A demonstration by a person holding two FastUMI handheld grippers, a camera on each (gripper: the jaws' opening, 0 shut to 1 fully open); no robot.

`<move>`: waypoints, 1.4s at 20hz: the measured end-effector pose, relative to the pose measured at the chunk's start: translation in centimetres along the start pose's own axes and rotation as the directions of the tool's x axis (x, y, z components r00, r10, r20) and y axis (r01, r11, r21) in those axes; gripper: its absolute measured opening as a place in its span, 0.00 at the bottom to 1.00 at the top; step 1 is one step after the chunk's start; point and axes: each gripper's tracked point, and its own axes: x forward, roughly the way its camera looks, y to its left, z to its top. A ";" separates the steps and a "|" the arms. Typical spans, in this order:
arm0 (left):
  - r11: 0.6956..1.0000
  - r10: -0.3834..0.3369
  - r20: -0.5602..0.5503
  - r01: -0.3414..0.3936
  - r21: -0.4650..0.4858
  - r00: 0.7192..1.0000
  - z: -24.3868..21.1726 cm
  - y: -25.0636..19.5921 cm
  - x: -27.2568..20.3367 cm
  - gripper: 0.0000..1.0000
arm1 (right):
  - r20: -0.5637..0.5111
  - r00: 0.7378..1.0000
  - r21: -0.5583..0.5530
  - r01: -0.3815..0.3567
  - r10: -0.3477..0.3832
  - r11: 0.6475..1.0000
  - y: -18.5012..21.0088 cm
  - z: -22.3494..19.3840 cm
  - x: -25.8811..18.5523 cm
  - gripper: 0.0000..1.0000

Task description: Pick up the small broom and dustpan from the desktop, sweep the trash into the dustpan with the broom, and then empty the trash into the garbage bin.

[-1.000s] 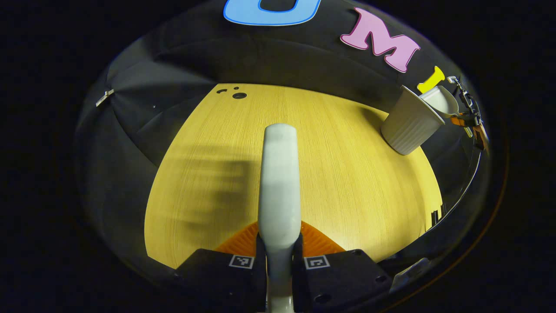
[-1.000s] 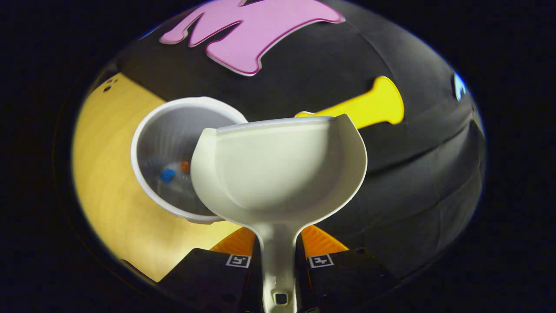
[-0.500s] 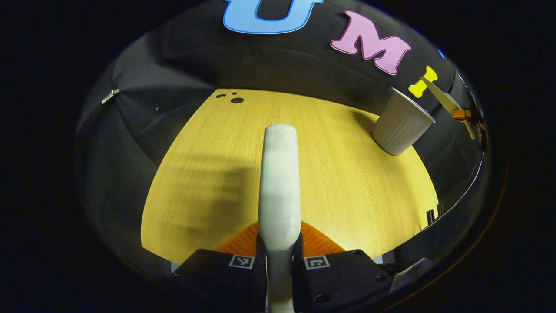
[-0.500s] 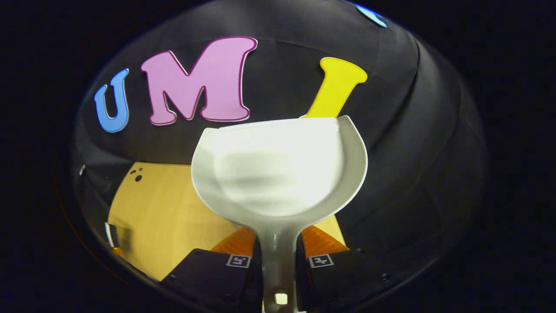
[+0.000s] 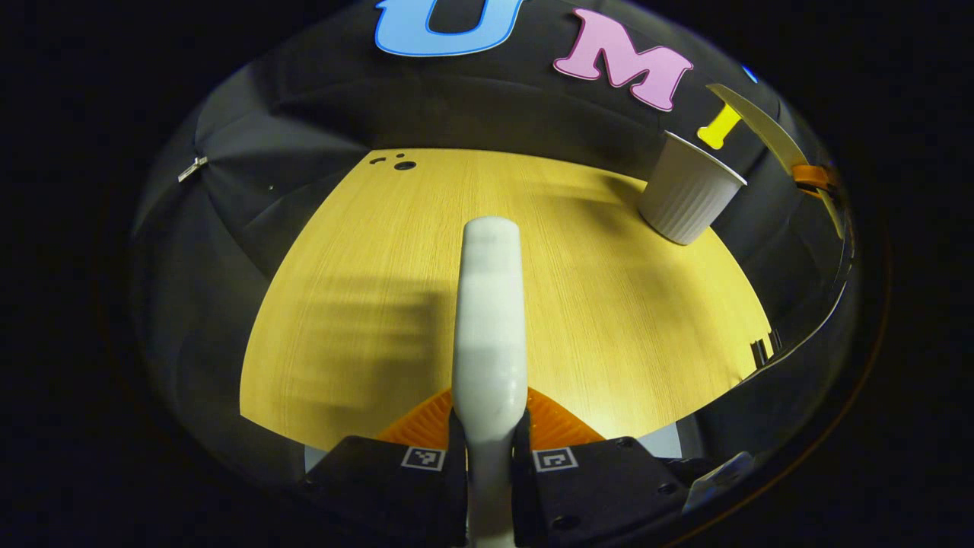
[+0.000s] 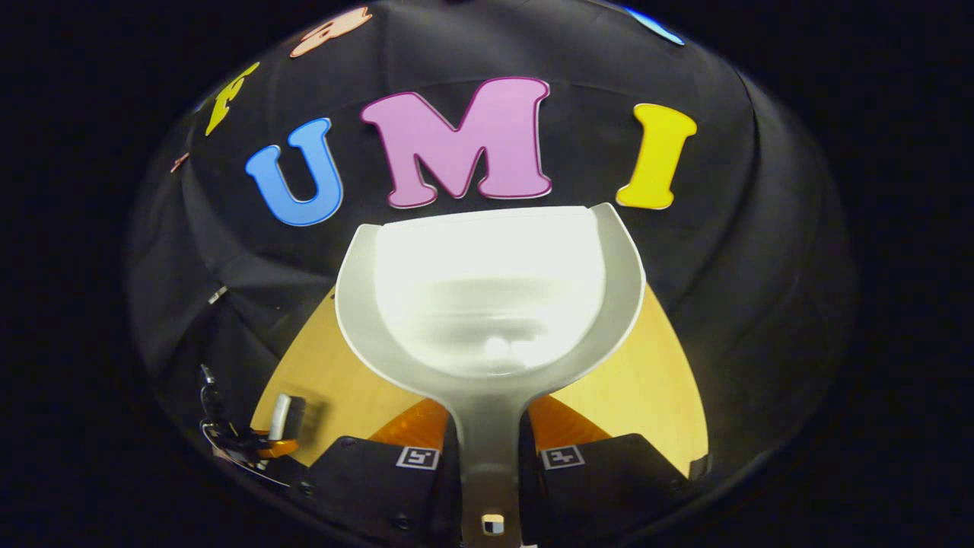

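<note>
White dustpan (image 6: 487, 297) empty, ribbed bin (image 5: 687, 199) upright

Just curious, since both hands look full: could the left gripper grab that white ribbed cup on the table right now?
Probably not as things stand. The left gripper is shut on the broom, so its fingers are occupied. The path across the table to the cup looks free, though.

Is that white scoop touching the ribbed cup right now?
Apart. In the left gripper view the dustpan hangs up and to the right of the garbage bin, with dark wall visible between them.
</note>
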 end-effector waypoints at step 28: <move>0.983 0.170 -0.220 -0.149 0.107 0.961 2.5 -2.6 12.1 0.31 | -0.491 0.871 -0.103 -0.053 -0.005 0.993 2.4 -16.8 9.1 0.34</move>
